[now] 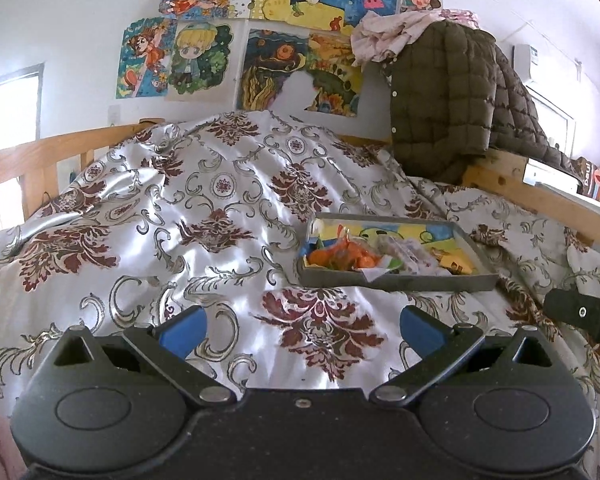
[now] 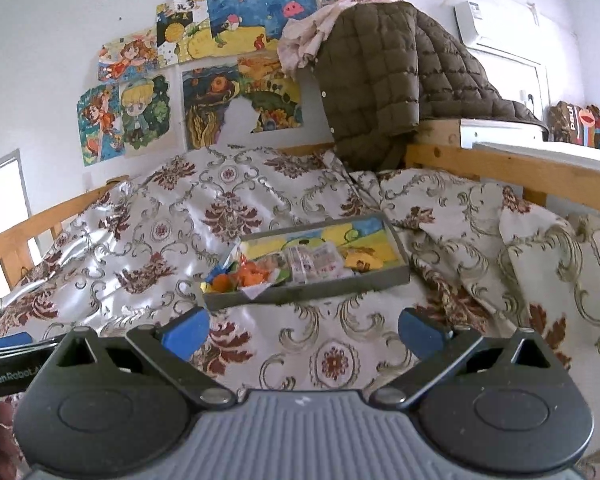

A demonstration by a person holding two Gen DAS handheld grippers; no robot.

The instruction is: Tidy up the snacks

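A shallow grey box (image 1: 400, 282) (image 2: 312, 292) with a colourful drawing lining its bottom rests on the patterned bedspread. Orange-wrapped snacks (image 1: 342, 258) (image 2: 248, 274) crowd its left end, pale pink-white packets (image 1: 406, 254) (image 2: 316, 262) lie in the middle, and a yellow piece (image 1: 454, 266) (image 2: 360, 262) sits toward the right. My left gripper (image 1: 302, 330) hovers open over the bedspread, short of the box and to its left. My right gripper (image 2: 302, 330) is open too, just short of the box's near wall. Neither holds anything.
A silver and maroon bedspread (image 1: 180, 220) (image 2: 480, 240) covers the bed. Wooden rails (image 1: 40, 160) (image 2: 500, 168) run along both sides. A brown quilted jacket (image 1: 452, 96) (image 2: 388, 72) hangs over the far right rail. Drawings (image 1: 300, 20) cover the wall. The other gripper (image 1: 584, 314) shows at the right edge.
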